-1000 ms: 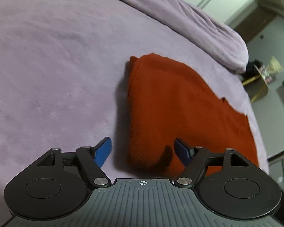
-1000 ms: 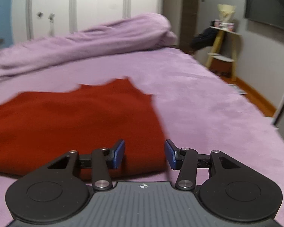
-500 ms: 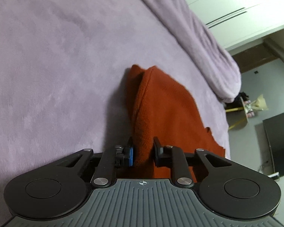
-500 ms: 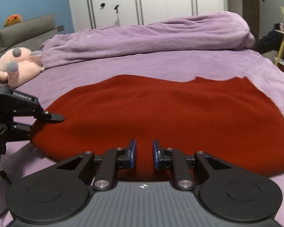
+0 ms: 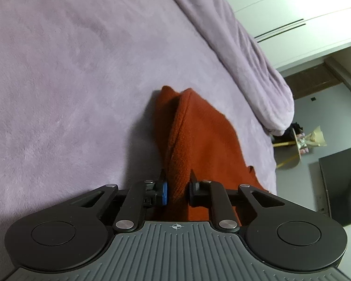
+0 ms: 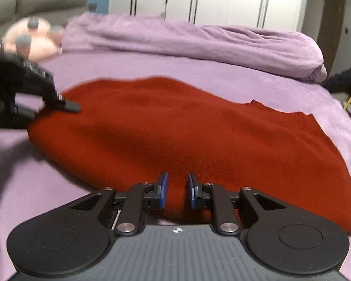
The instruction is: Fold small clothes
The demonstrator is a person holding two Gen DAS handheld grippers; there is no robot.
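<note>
A red knitted garment (image 5: 199,128) lies on the purple bedspread (image 5: 70,70). My left gripper (image 5: 177,181) has the garment's folded left edge between its pads; its jaws are closing and press on the cloth, which rises in a ridge ahead of them. In the right wrist view the same garment (image 6: 175,121) spreads wide, and my right gripper (image 6: 177,183) is shut on its near edge. The left gripper's fingers (image 6: 67,105) show there, blurred, at the garment's left end.
A rolled purple blanket (image 6: 199,42) lies along the far side of the bed. A pink plush toy (image 6: 30,39) sits at the back left. White wardrobe doors (image 6: 222,0) stand behind. A yellow side table (image 5: 290,147) and a dark screen (image 5: 339,187) are past the bed's right edge.
Both grippers have gone from open to shut on the garment's edges. The left one rolled and moved in at the left fold; the right one swung left to the near edge.
</note>
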